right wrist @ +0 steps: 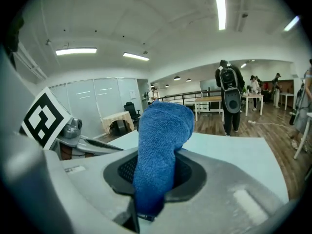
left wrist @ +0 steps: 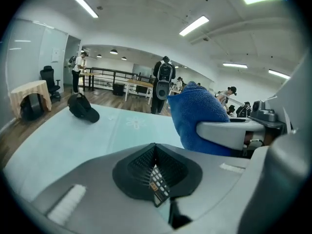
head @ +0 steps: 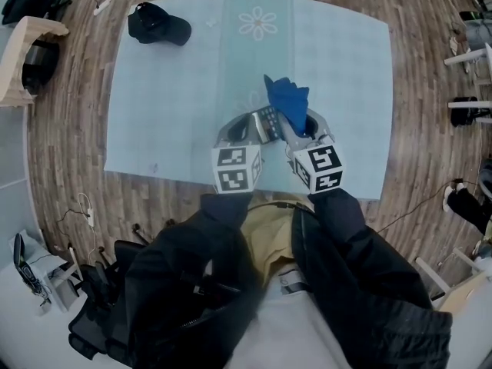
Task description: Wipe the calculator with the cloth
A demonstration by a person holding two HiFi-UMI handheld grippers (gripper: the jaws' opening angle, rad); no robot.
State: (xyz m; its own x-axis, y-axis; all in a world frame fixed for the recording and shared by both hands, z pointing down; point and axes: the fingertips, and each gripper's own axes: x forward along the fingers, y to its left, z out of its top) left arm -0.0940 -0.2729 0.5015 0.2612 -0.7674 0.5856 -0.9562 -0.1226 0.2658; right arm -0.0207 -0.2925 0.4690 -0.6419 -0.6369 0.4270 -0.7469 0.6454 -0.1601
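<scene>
Pale blue tablecloth [head: 154, 114] on a wood-floored room, and over its near middle the left gripper [head: 250, 129] is clamped on the edge of a small, dark, keyed calculator [left wrist: 158, 184]. It looks light, rigid and probably slick, so that edge pinch suits it. The right gripper [head: 300, 125] is squeezed on a soft blue terry cloth [right wrist: 158, 160], bunched just right of the calculator, with both dark-sleeved forearms reaching forward side by side.

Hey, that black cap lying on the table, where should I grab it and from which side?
Probably the brim: on the cap it sticks out thin and flat toward the middle of the table, so come from that side; the rounded crown looks soft. Both are full: the left tongs hold the calculator, the right tongs the cloth.
</scene>
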